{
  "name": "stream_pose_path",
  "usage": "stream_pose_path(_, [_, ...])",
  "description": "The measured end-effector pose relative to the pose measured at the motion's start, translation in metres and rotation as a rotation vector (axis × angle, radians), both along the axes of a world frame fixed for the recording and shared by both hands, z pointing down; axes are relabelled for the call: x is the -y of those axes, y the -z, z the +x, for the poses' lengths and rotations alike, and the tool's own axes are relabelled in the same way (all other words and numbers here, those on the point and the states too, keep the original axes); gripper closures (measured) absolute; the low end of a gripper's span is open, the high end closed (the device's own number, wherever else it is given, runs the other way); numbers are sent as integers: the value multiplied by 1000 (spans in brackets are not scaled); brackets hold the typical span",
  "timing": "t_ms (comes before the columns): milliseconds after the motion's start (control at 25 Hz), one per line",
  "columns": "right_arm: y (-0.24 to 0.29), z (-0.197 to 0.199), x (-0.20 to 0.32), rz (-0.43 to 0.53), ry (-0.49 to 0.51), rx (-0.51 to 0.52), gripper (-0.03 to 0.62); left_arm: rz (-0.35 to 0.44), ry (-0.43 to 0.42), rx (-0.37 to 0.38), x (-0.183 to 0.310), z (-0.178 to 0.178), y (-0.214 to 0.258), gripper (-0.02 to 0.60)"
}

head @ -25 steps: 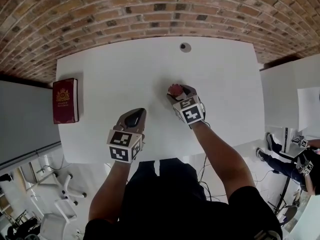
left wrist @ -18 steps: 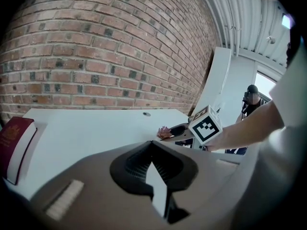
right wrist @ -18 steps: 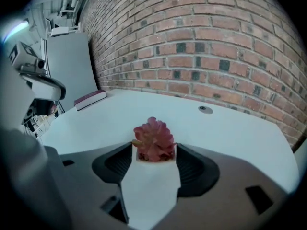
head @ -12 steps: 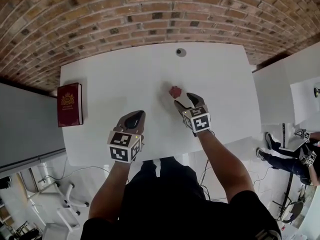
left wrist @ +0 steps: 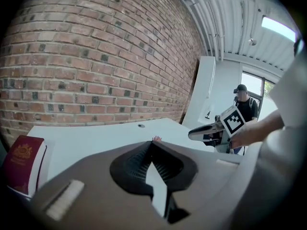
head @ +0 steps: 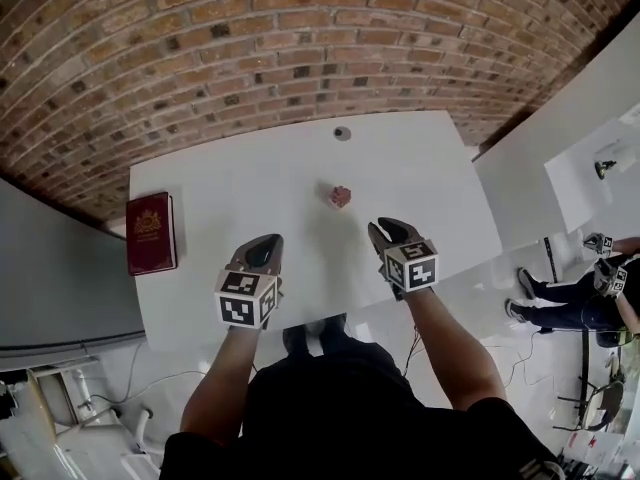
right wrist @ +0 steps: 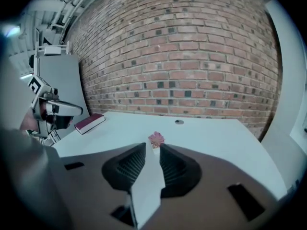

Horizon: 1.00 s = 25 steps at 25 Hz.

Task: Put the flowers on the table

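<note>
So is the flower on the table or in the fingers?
On the table: the flower sits alone on the white top, nothing touching it.

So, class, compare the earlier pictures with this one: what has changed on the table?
The right gripper has drawn back from the flower toward the person, leaving it on the table. Its jaws have just been closing, with nothing between them. The left gripper stays shut and empty, and the book lies where it was.

Premises are presenting as an office-type lab workspace. A bare brick wall (head: pixel 300 58) is backing a plain white table (head: pixel 420 168), exposed ceiling pipes (left wrist: pixel 211 13) are running overhead, cables (head: pixel 411 340) are trailing across the floor, and a second person (left wrist: pixel 245 107) is standing beyond.
</note>
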State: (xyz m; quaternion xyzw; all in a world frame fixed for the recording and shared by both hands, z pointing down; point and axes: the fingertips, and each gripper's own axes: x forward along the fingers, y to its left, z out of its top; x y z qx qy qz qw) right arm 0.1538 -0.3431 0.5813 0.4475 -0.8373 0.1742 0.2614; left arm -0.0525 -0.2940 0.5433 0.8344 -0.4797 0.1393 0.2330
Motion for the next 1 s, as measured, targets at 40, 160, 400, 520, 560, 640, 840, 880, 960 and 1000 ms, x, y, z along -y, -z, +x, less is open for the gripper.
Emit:
stream_pose_path(40, [9,0,-5,13,-7,1,497,12,-7,-2,-2,-1,5,572])
stream_pose_path(160, [28,-1,-21,43,-27,12,526,41,-25,-5,-9,-2,15,572])
stream_pose_path(400, [59,-13,-45,101,-20,92,564,61,-4,-18,-22,-6,26,572])
stream_pose_path(520, [74,-11,-52,130,-11,139,574,58,27,-14,-26,-6,29,572])
stream_pose_path(560, [78,-10,-53,137,-3,151,576,54,41,-13,-26,-6,30,571])
stream_pose_path(640, [87,-9,-57,151,24,173,579,47,65,-10,-25,-5,32,572])
stream_pose_path(840, [101,5,-70,167,92,237,580,46,115,2,-30,9,41,572])
stream_pose_path(880, [101,8,-73,166,105,245,580,45,126,4,-33,12,43,572])
stream_pose_path(960, [100,11,-80,166,140,246,582,39,146,15,-40,18,44,572])
stream_pose_path(1000, [99,12,-83,168,158,243,580,32,157,17,-45,22,43,572])
